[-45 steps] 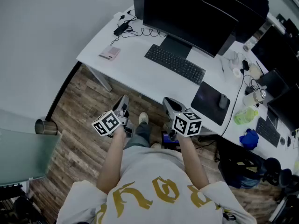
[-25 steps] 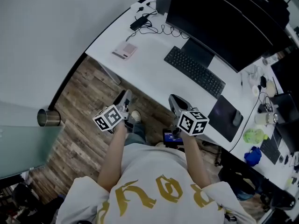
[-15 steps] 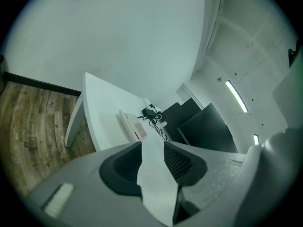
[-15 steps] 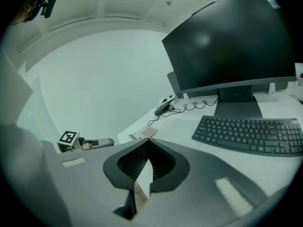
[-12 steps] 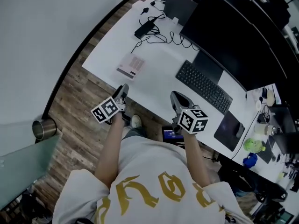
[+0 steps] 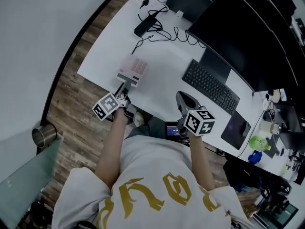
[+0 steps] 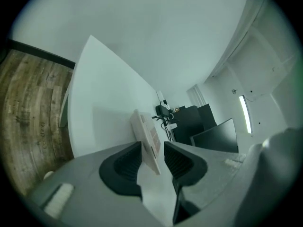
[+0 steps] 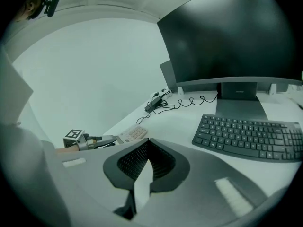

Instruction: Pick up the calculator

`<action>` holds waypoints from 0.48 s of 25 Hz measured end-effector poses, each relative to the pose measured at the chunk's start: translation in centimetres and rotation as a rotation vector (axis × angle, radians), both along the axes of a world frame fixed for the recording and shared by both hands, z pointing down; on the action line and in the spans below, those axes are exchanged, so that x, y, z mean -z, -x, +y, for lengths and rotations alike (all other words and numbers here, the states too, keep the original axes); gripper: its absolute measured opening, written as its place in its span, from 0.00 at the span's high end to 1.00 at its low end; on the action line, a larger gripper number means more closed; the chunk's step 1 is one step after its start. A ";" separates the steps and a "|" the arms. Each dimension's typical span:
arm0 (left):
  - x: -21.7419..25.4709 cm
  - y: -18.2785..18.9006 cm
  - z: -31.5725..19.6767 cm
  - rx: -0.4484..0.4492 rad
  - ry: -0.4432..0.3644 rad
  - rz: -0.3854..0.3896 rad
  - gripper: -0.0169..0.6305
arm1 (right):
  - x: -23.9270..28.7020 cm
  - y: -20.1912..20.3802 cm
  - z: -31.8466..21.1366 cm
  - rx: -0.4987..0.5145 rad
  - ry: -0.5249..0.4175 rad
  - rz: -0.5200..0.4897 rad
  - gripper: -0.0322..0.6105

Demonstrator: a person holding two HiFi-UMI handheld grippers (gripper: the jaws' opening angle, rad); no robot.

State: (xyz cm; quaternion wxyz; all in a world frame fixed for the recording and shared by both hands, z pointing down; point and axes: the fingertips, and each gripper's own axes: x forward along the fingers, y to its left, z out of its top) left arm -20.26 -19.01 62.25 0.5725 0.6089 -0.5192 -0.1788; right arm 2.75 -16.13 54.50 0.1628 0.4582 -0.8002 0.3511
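Calculator (image 6: 132,69) framed, not yet gripped.
It lies flat on the desk (image 6: 107,46); my left gripper (image 6: 121,90) gapes around its near end, my right gripper (image 8: 147,148) is closed and empty. Clamping and lifting are left.

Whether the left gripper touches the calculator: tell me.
Cannot tell. Left gripper view shows the calculator between the open jaws of the left gripper, no plain contact or gap.

Both bare forearms reach forward from the torso toward twelve o'clock. The left gripper (image 6: 123,90) points to about one o'clock, its jaws standing apart. The right gripper (image 6: 182,99), at its three o'clock, points toward eleven with jaws pressed together.
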 end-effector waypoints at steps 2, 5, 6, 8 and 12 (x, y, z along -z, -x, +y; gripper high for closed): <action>-0.6 0.0 -0.2 0.017 0.018 0.012 0.76 | -0.3 0.0 -0.6 0.000 0.005 -0.010 0.91; -1.1 0.1 -0.5 0.056 0.034 0.039 0.76 | -1.1 0.3 -1.7 0.021 0.015 -0.020 0.91; -1.2 0.2 -0.7 0.071 0.037 0.047 0.76 | -1.3 0.4 -2.1 0.028 0.018 -0.022 0.91; -1.2 0.4 -1.1 0.096 0.040 0.061 0.76 | -1.8 0.4 -3.0 0.036 0.023 -0.026 0.91; -1.5 0.6 -1.8 0.126 0.054 0.082 0.76 | -2.2 0.3 -4.5 0.041 0.031 -0.044 0.91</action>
